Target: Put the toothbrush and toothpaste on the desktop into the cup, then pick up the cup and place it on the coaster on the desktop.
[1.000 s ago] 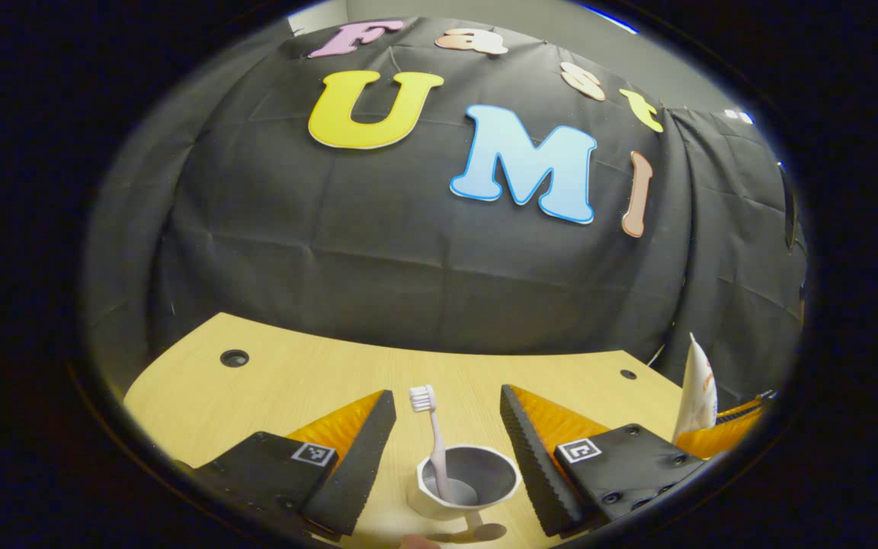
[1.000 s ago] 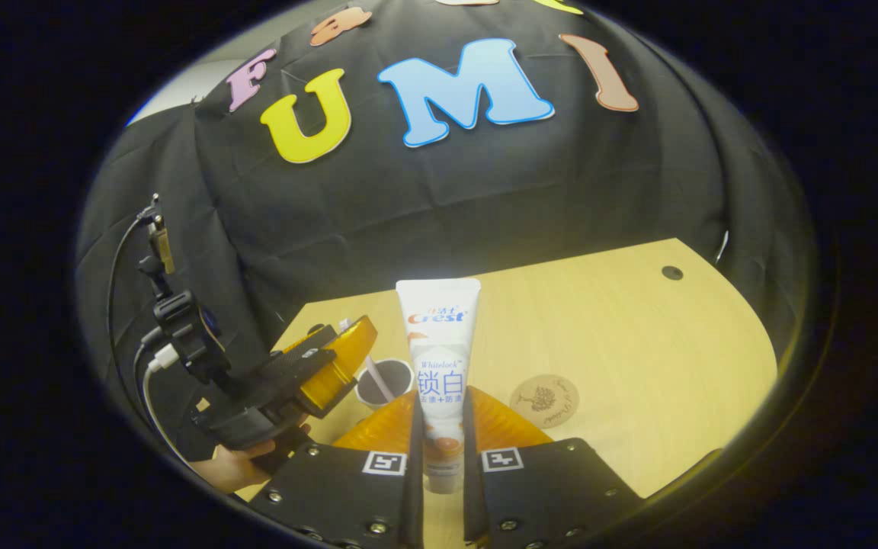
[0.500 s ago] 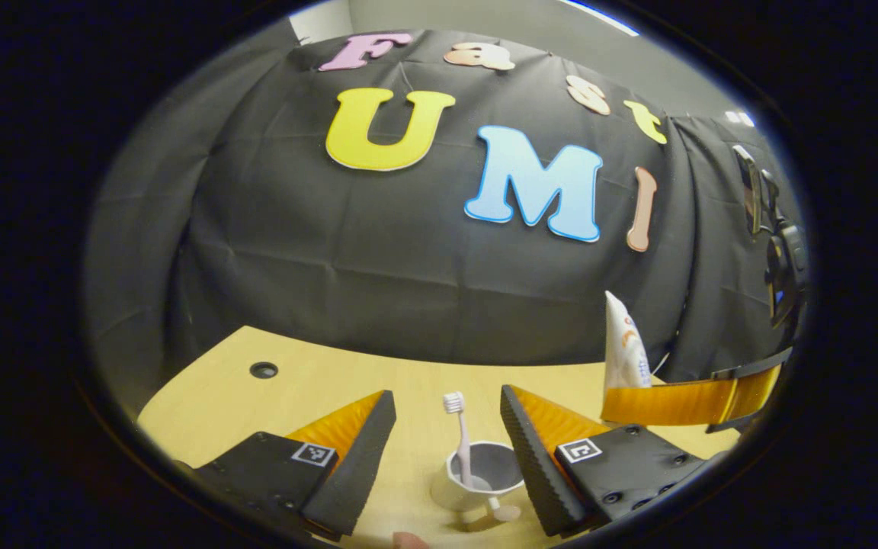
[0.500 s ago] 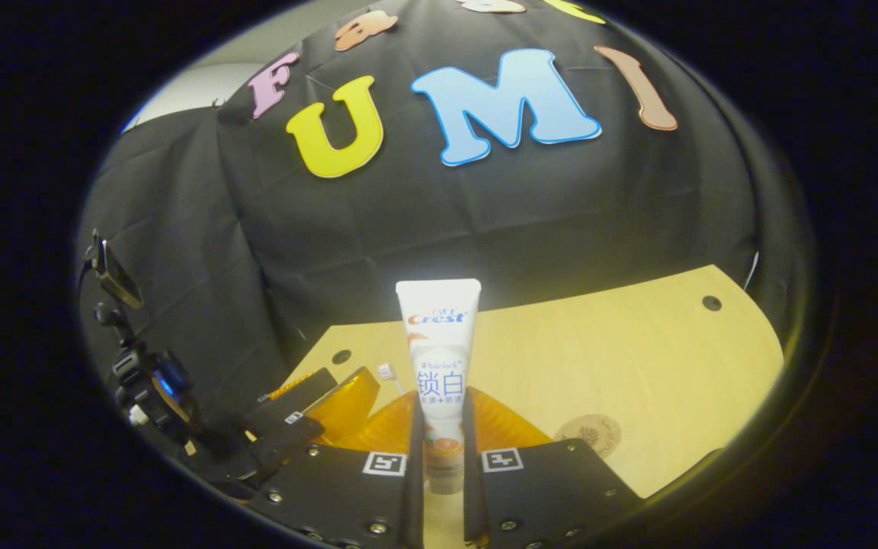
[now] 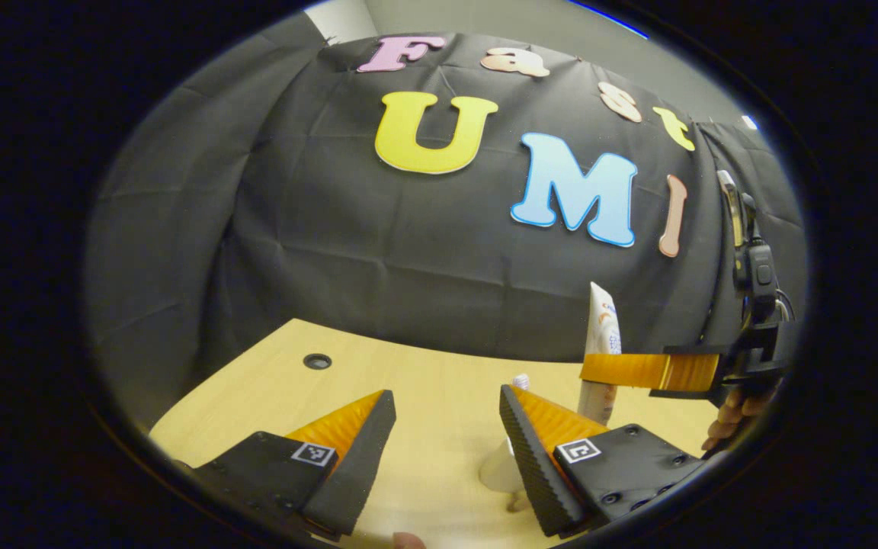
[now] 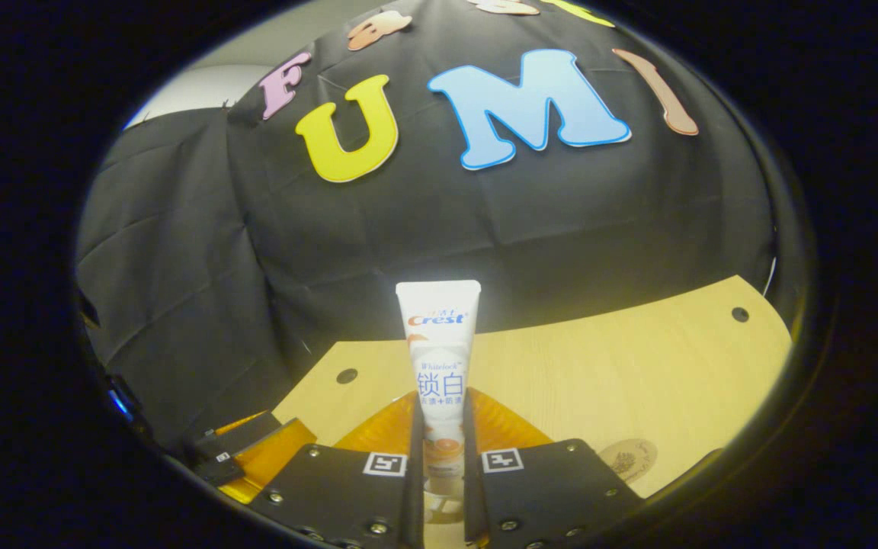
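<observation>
Left gripper view has, at its left, a round hole (image 5: 317,361) in the wooden desk (image 5: 424,381), and below it the left gripper (image 5: 447,427) with its two fingers spread wide and nothing between them. Just right of that gap, the cup (image 5: 501,471) stands on the desk, mostly hidden behind the right-hand finger, and the bristle head of the toothbrush (image 5: 520,381) pokes up above that finger's tip. Farther right the toothpaste (image 5: 604,335) stands upright above the cup, clenched in the right gripper (image 5: 641,371), with a hand (image 5: 728,415) holding that gripper at the edge. Right gripper view shows part of the left gripper low on the left, then the toothpaste (image 6: 439,366) upright in the middle, both fingers of the right gripper (image 6: 439,473) pressed against its lower part, and the coaster (image 6: 628,459) lying flat on the desk at lower right, well apart from the tube.
</observation>
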Action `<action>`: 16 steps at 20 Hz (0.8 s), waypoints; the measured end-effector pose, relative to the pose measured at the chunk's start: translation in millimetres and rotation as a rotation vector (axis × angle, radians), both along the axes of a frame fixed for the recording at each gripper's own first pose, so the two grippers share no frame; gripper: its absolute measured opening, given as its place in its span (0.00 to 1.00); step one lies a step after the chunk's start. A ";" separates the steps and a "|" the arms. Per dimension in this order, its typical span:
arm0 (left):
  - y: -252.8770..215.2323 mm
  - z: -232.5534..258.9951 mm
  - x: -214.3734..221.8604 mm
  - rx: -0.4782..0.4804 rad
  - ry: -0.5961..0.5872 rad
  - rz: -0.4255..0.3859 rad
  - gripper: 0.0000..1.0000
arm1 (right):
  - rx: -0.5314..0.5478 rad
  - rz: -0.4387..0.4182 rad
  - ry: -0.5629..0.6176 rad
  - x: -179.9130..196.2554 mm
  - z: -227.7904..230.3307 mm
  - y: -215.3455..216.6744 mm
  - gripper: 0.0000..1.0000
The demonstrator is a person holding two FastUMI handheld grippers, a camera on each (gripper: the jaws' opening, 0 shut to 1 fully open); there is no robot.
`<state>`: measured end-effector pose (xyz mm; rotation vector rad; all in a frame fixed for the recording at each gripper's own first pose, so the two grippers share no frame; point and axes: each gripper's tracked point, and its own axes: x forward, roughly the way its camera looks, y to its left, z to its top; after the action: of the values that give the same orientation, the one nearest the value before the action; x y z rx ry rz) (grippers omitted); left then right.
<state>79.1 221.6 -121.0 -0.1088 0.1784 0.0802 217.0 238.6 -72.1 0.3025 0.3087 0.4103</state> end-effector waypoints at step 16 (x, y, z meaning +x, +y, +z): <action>11.8 -8.3 -3.3 0.006 0.023 0.010 0.90 | -0.085 0.047 0.046 6.9 -43.6 25.4 0.33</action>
<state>75.9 233.4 -129.2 -0.1026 0.2010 0.0920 223.9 263.9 -115.7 0.2219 0.3779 0.4358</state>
